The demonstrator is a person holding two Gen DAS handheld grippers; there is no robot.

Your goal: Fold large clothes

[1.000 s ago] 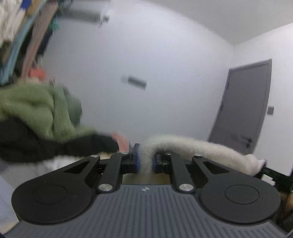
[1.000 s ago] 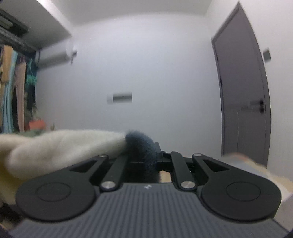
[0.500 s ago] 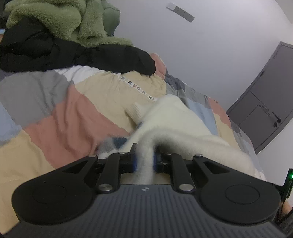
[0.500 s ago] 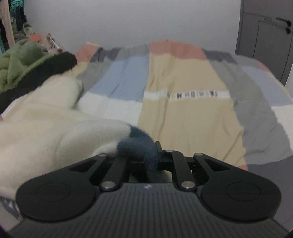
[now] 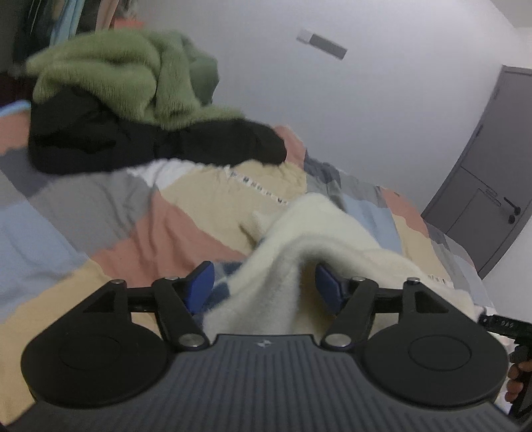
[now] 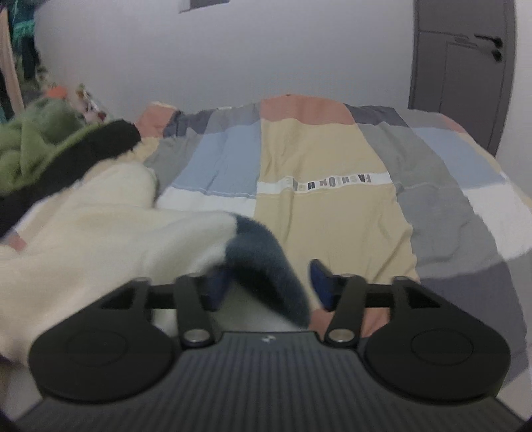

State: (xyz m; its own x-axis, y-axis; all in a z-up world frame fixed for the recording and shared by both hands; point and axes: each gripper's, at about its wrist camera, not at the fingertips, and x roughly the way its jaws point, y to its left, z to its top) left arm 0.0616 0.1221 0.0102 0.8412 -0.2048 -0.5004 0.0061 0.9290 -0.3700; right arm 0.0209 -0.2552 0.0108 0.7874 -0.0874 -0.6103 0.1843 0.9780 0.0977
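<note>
A fluffy cream sweater (image 5: 319, 239) lies on the patchwork bedspread (image 5: 139, 212). My left gripper (image 5: 262, 285) is open; a fold of the cream fabric drapes loosely between its blue pads. In the right wrist view the same sweater (image 6: 99, 219) spreads to the left, and its dark blue-grey cuff (image 6: 266, 266) hangs between the spread fingers of my right gripper (image 6: 266, 282), which is open. Both grippers sit low over the bed.
A pile of a green fleece (image 5: 126, 73) on a black garment (image 5: 139, 143) lies at the bed's far left, also in the right wrist view (image 6: 43, 146). A grey door (image 6: 462, 66) stands at the right. Hanging clothes (image 5: 66, 13) are at far left.
Both grippers came down from facing the wall to the bed, then opened and let go of the sweater, which now rests slack on the bedspread.
</note>
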